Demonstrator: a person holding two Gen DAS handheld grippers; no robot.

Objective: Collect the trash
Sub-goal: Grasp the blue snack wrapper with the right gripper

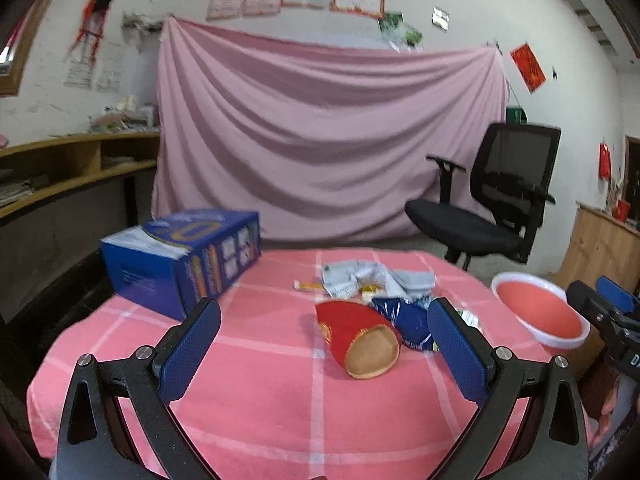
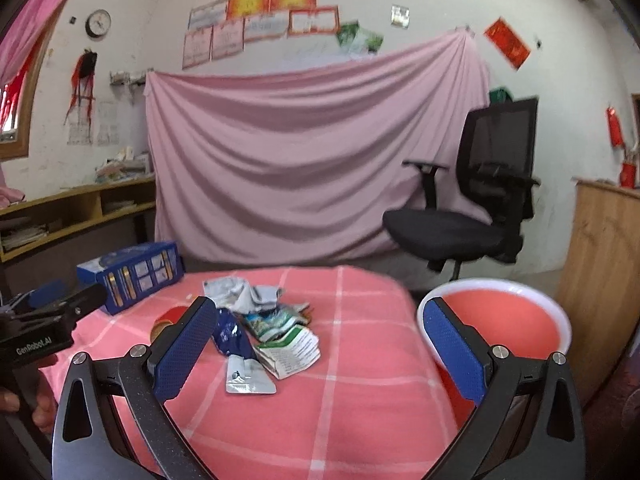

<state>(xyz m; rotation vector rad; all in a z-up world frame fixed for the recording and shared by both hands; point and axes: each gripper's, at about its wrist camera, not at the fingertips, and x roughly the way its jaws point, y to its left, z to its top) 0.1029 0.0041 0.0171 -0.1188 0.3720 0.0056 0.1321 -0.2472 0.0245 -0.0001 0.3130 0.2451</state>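
A pile of trash lies mid-table: a red paper cup [image 1: 356, 336] on its side, a dark blue wrapper [image 1: 408, 320], crumpled grey-white wrappers [image 1: 360, 278], a green-white packet [image 2: 290, 350] and a silver sachet [image 2: 248, 378]. A pink bin with a white rim [image 1: 540, 312] stands off the table's right edge; it also shows in the right wrist view [image 2: 500, 320]. My left gripper [image 1: 324, 340] is open and empty, just before the red cup. My right gripper [image 2: 320, 340] is open and empty, before the packets.
A blue cardboard box [image 1: 180, 260] sits at the table's far left on the pink checked tablecloth [image 1: 280, 400]. A black office chair [image 1: 488, 200] stands behind the table on the right. A wooden cabinet [image 2: 600, 248] is beside the bin.
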